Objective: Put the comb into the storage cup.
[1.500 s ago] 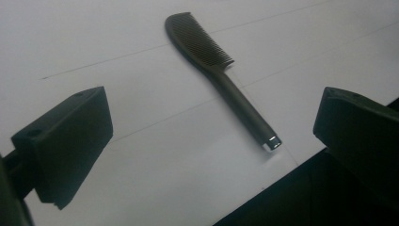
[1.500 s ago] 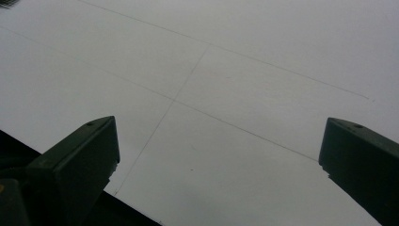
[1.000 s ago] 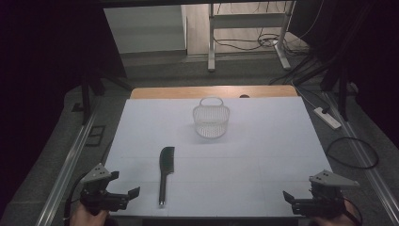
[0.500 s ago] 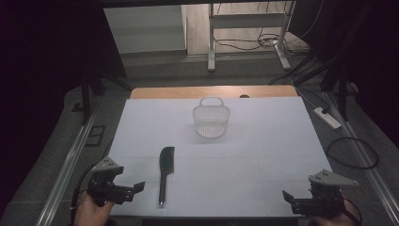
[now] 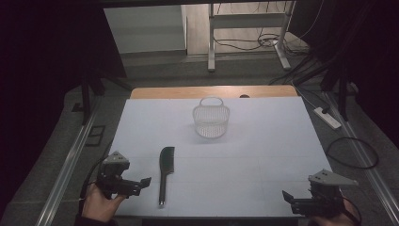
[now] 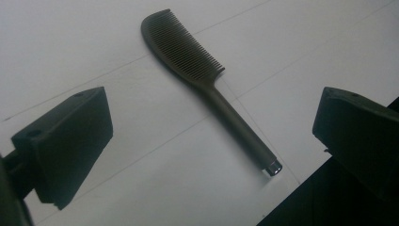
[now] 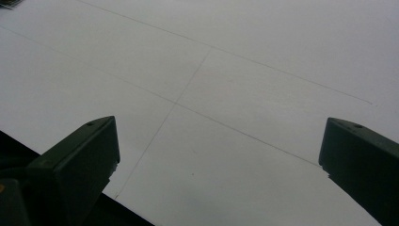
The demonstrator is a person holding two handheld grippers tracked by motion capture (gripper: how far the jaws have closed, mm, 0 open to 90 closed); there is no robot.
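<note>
Wire basket (image 5: 211, 121), inside unclear

A dark comb (image 5: 165, 171) lies flat near my left, handle toward me; a white wire basket (image 5: 211, 120) stands upright farther back.

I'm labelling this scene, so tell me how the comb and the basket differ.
The comb is dark and solid; the basket is white openwork wire. The comb lies flat with its handle toward the near edge; the basket stands upright with its handle raised. The comb sits near the left tool; the basket sits farther back, mid-table. Both rest untouched on the white table.
</note>
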